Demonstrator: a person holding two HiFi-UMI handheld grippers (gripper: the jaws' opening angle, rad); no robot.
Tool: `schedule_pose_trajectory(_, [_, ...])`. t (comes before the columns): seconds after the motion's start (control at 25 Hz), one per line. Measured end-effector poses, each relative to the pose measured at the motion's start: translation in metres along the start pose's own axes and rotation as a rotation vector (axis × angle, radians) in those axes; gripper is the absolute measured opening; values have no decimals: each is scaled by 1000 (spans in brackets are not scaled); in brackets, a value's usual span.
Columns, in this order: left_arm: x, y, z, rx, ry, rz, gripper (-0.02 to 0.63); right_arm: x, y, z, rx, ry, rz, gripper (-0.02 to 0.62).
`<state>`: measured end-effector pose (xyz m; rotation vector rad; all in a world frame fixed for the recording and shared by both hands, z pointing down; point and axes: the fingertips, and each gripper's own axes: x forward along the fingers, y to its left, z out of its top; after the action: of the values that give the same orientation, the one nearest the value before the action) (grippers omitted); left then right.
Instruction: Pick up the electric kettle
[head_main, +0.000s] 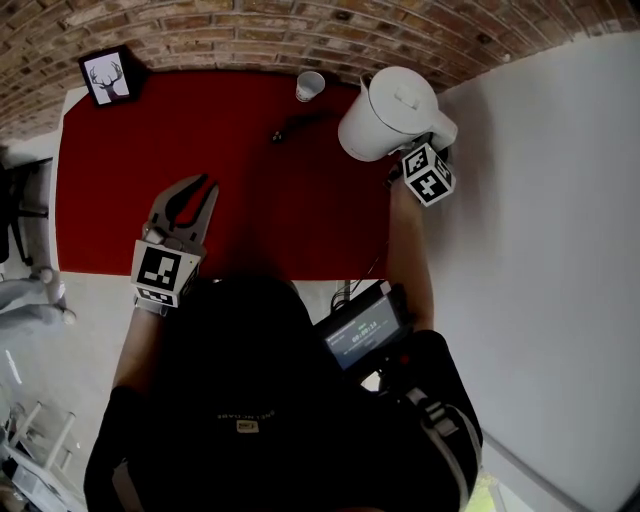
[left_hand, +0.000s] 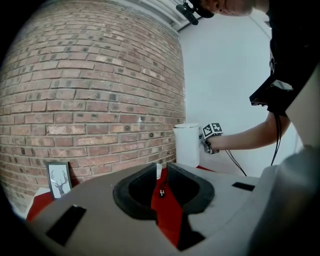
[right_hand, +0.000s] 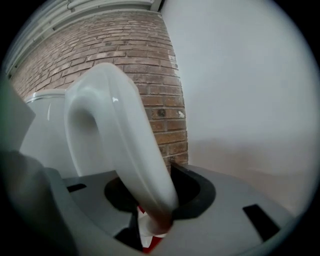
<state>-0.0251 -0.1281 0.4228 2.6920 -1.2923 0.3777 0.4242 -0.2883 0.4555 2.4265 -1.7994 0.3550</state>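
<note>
Right gripper view: right gripper (right_hand: 150, 202) gripped the kettle (right_hand: 125, 145) by its handle; left gripper (head_main: 207, 184) was open, empty. We judged the lift in hand; next, a steady level raise.

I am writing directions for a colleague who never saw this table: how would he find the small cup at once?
Find the red table against the brick wall. Near its far edge, left of the tall white kettle in the head view, stands the cup. Unlike the kettle, it is short, open-topped and has no handle.
</note>
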Motion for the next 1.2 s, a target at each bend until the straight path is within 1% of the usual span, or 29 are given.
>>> schedule_pose_trajectory(0.24, [-17, 20, -3, -17, -15, 0, 54, -21, 34, 10, -33, -11, 26, 133])
schedule_pose_trajectory(0.56, [-38, 39, 3, -17, -46, -7, 54, -53, 80, 17, -9, -14, 64, 133])
schedule_pose_trajectory(0.8, [-48, 45, 9, 0, -70, -22, 54, -75, 120, 19, 0, -11, 121, 133])
schedule_pose_trajectory(1.2, [-67, 68, 12, -7, -108, -6, 54, -111, 175, 22, 32, 2, 212, 133])
